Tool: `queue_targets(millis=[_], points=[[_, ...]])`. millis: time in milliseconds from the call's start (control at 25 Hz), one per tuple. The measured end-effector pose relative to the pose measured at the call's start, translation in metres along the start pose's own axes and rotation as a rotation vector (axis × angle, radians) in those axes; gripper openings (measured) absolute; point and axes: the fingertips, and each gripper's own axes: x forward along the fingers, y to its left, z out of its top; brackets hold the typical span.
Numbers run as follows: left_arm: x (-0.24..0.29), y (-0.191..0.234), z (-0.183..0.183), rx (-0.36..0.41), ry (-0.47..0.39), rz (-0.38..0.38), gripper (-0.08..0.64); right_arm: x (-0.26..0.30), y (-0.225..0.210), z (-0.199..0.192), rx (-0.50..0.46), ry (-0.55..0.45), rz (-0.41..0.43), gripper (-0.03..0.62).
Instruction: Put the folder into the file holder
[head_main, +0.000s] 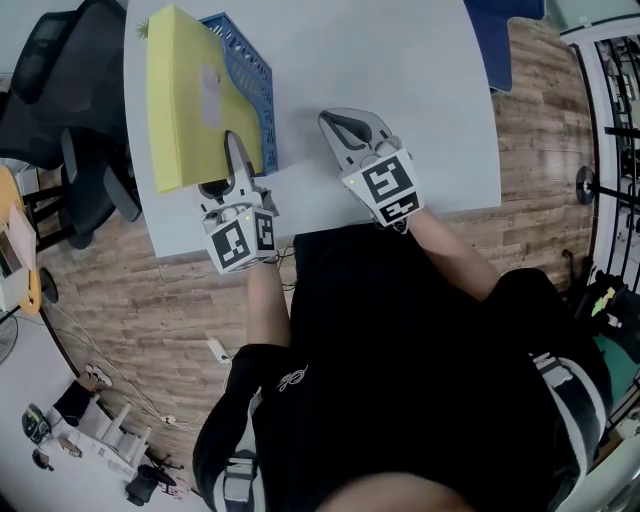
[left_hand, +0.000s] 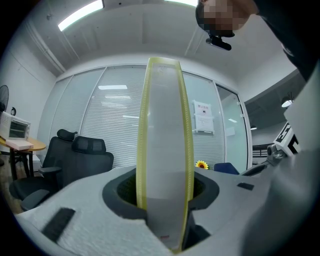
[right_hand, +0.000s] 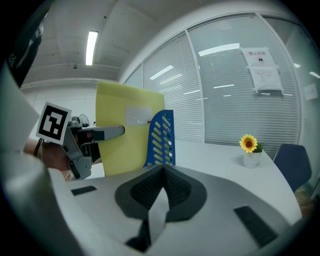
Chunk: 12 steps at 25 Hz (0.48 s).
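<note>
Left hand-held gripper (head_main: 235, 165) clamps one upright yellow folder (head_main: 185, 95), lengthwise beside one blue file holder (head_main: 252, 80); right hand-held gripper (head_main: 348, 128) closed, empty.

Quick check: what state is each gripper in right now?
Left gripper: closed on the folder.
Right gripper: jaws together, holding nothing.

Folder (head_main: 185, 95) common to all three views

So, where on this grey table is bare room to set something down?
Free: the stretch between the blue slotted file holder and the right edge of the table, beyond the right gripper. Crowded: left, around the yellow folder.
</note>
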Motion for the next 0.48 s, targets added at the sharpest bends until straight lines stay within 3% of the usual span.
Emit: queue_targets(millis=[480], points=[[-0.0007,-0.0033,-0.0099,0.001,0.032,-0.005,0.184,0.0003,0.0001,-0.0029,0.002,0.003,0.005,0.005]])
